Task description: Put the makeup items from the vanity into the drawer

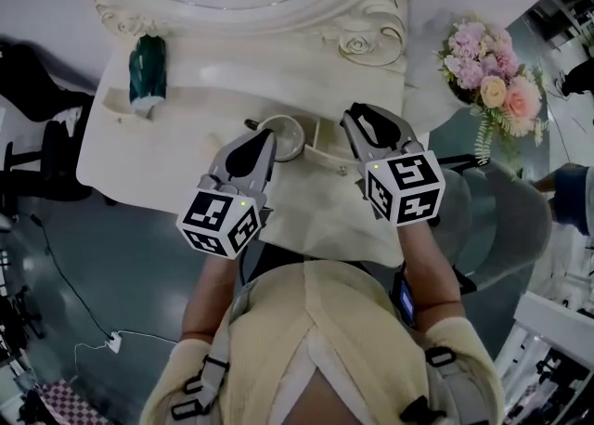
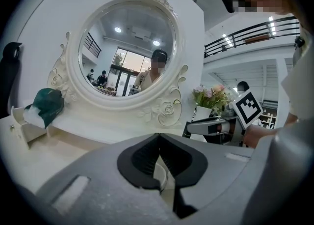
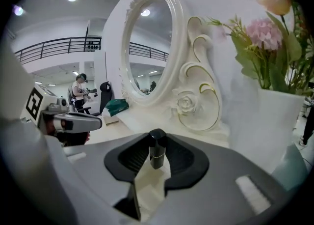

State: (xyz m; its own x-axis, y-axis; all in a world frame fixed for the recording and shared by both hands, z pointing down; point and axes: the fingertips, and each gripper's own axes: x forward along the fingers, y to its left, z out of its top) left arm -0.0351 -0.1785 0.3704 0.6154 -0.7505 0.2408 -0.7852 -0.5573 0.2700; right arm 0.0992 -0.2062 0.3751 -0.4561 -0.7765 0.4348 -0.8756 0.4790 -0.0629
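Head view, with both gripper views: we see a white vanity tabletop (image 1: 158,159) beneath an oval mirror (image 2: 126,47) in a carved frame, and a vase of pink flowers (image 1: 487,75) off its right end. The right claw (image 3: 157,145) is closed on a small dark lipstick tube (image 3: 157,154), which stands upright between the two black pads, its cap just above them. From above we place this claw (image 1: 362,126) over the front of the tabletop, right of centre and below the carved rose of the frame. The left claw (image 2: 158,143) has its tips together, and we make out nothing clamped between them. Through the gap under the tips shows a round white container (image 2: 160,176), and from above that container (image 1: 288,135) lies just beside the tips of the left claw (image 1: 270,140), near the middle of the tabletop. Whether the tips touch its rim we cannot tell. A dark green item (image 1: 147,69) rests at the far left of the tabletop, well apart from both claws.
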